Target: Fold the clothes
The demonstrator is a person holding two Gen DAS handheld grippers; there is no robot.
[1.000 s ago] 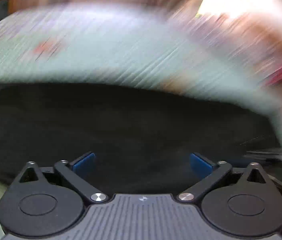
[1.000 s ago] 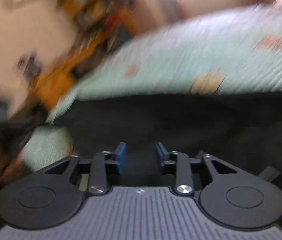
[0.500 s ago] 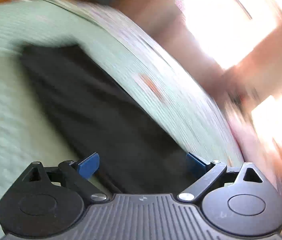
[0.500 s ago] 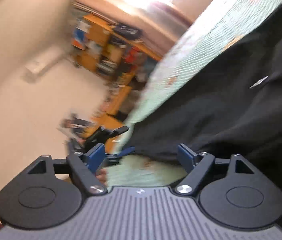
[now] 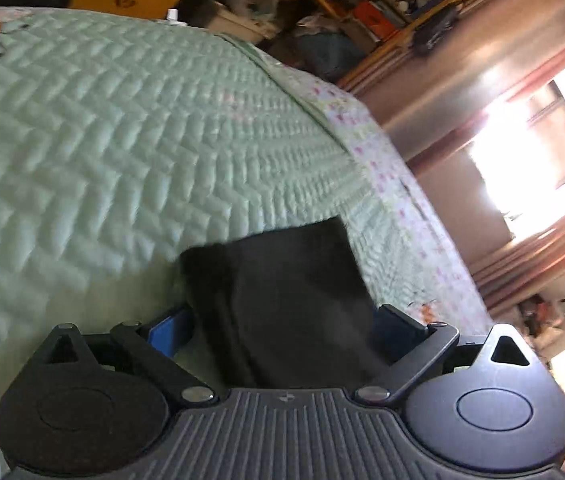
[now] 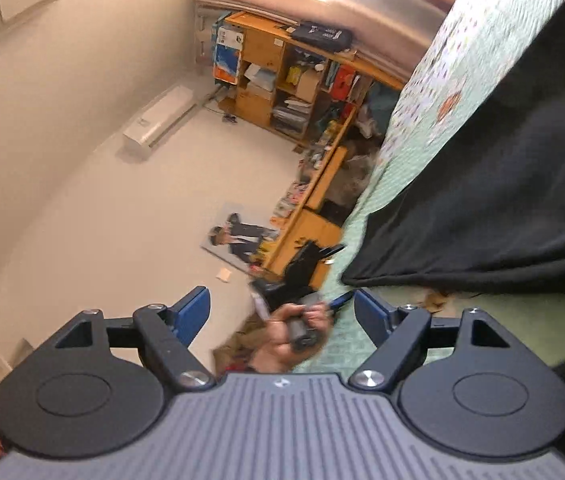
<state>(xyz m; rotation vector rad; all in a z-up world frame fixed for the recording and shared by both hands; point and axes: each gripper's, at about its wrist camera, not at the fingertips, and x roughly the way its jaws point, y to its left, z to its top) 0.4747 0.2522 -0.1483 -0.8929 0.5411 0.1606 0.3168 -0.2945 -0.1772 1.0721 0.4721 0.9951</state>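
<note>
green quilt (image 5: 130,128), black garment (image 5: 290,300) between open left fingers (image 5: 170,330)

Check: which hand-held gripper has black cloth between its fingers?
The left hand-held gripper: black garment lies between its open fingers. The right hand-held gripper frames only the room.

A black garment (image 6: 502,184) runs off the right-wrist picture's right edge; in the left-wrist picture it hides part of the gripper's right pad.

walls: cream (image 6: 62,160) | shelving (image 6: 282,76) — orange wood, cluttered | window (image 5: 522,152) — glaring
</note>
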